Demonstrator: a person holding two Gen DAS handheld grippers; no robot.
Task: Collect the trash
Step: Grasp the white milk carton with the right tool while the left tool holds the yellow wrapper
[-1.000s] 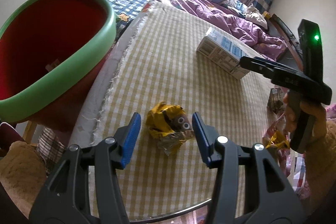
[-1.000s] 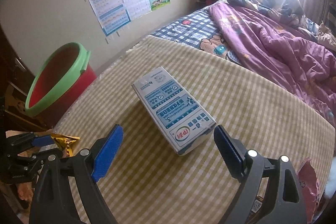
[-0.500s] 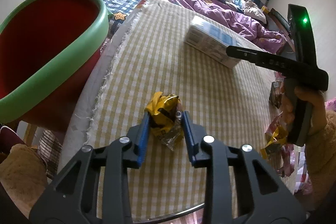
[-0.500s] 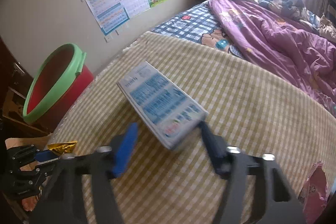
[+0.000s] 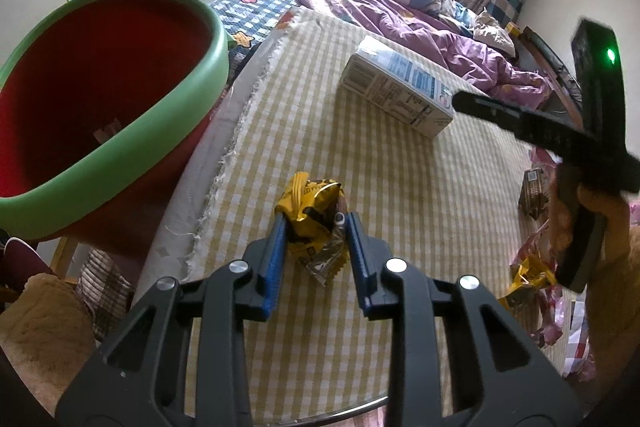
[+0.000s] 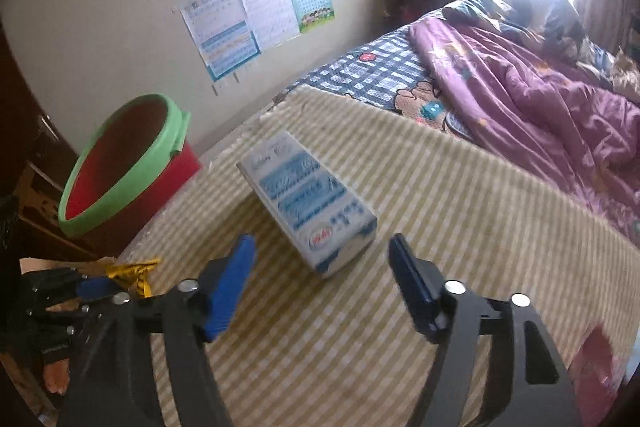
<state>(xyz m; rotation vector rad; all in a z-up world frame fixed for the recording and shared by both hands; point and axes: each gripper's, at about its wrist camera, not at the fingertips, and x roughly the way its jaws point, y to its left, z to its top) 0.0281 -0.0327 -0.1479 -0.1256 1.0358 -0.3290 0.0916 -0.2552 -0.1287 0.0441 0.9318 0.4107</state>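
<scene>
My left gripper (image 5: 316, 223) is shut on a crumpled yellow snack wrapper (image 5: 314, 215), held just above the checked tablecloth (image 5: 400, 195). The wrapper also shows in the right wrist view (image 6: 132, 273). A white and blue milk carton (image 6: 308, 201) lies on its side mid-table, also in the left wrist view (image 5: 396, 91). My right gripper (image 6: 320, 259) is open, its jaws on either side of the carton's near end and slightly short of it. A red bin with a green rim (image 5: 92, 99) stands off the table's left edge, also in the right wrist view (image 6: 124, 159).
More wrappers (image 5: 528, 275) and a small brown packet (image 5: 534, 191) lie at the table's right edge. A bed with a purple quilt (image 6: 540, 107) runs behind the table. Posters (image 6: 256, 19) hang on the wall.
My left gripper closed on the yellow wrapper and lifted it slightly. My right gripper closed partway, then reopened, staying at the carton's near end.
</scene>
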